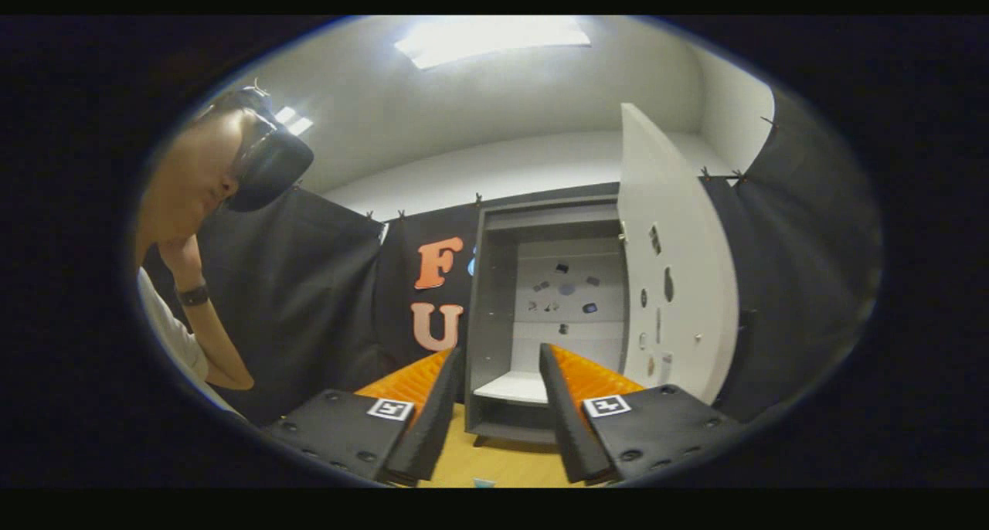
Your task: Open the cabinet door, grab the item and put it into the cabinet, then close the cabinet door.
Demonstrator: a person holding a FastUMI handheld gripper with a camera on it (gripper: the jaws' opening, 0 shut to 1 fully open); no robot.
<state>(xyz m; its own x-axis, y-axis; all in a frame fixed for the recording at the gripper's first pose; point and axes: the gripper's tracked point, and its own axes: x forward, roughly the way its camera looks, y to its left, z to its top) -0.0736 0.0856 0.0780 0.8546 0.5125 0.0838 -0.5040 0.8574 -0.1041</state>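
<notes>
The cabinet door (671, 267) already stood open beyond the tool (501, 360). The tool's fingers were spread and empty, so grabbing, placing and closing remained.

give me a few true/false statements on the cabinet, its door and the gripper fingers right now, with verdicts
1. The cabinet stands beyond the fingers with its door swung open. True.
2. The gripper is shut on an item. False: its fingers are apart and nothing is between them.
3. A white shelf sits low inside the cabinet. True.
4. The cabinet's back panel is bare. False: several small dark pieces are stuck on it.
5. A person's arm with a dark wristband shows beside the fingers. True.
6. The fingertips touch the cabinet. False: wooden floor lies between them and it.
</notes>
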